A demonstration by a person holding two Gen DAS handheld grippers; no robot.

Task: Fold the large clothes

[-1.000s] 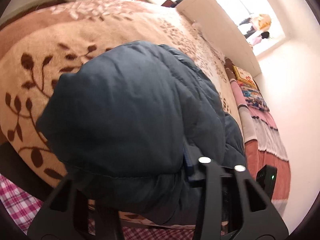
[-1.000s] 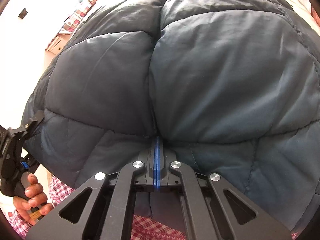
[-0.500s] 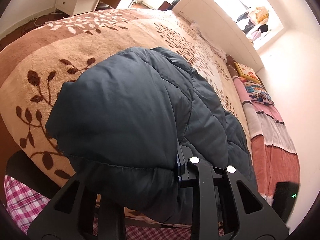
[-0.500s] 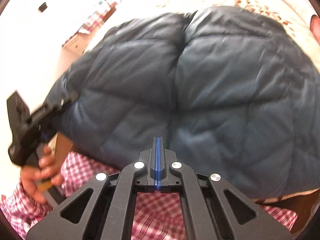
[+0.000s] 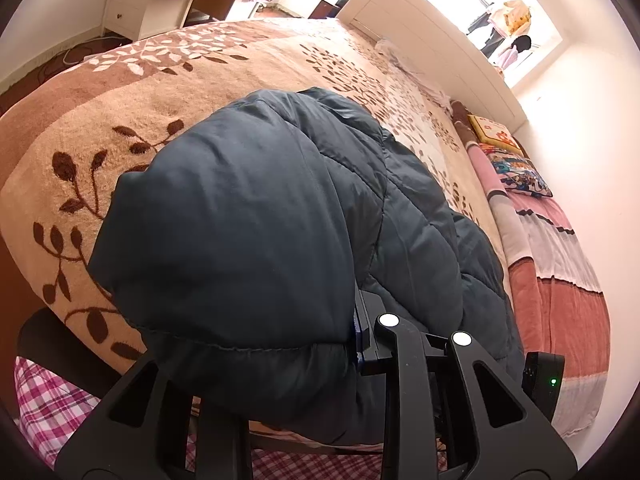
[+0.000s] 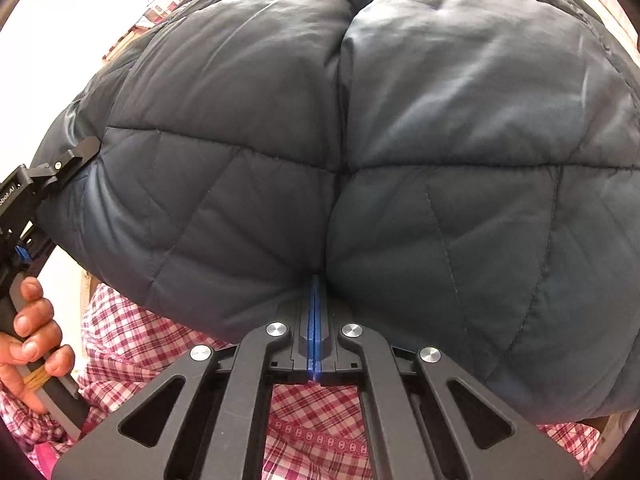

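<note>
A dark blue quilted puffer jacket [image 5: 256, 216] lies bunched near the foot edge of a bed with a beige leaf-patterned blanket [image 5: 160, 80]. My left gripper [image 5: 356, 336] is shut on the jacket's near edge; the fabric bulges over its left finger and hides it. In the right wrist view the jacket [image 6: 360, 120] fills the frame. My right gripper [image 6: 314, 292] is shut on the jacket's hem, blue pads pressed together. The left gripper [image 6: 68, 160] shows at the far left, gripping the jacket's other corner, held by a hand [image 6: 32, 352].
A white headboard [image 5: 432, 36] is at the far end of the bed. Colourful pillows [image 5: 516, 164] and a pink striped blanket [image 5: 560, 280] lie on the right. A white drawer unit [image 5: 132, 0] stands at the back left. The person's pink checked clothing [image 6: 312, 424] is below the grippers.
The right gripper pulled back from the jacket half a second ago, then came close again; the jacket fills its view once more. The left view has tilted up and shows more of the room.
</note>
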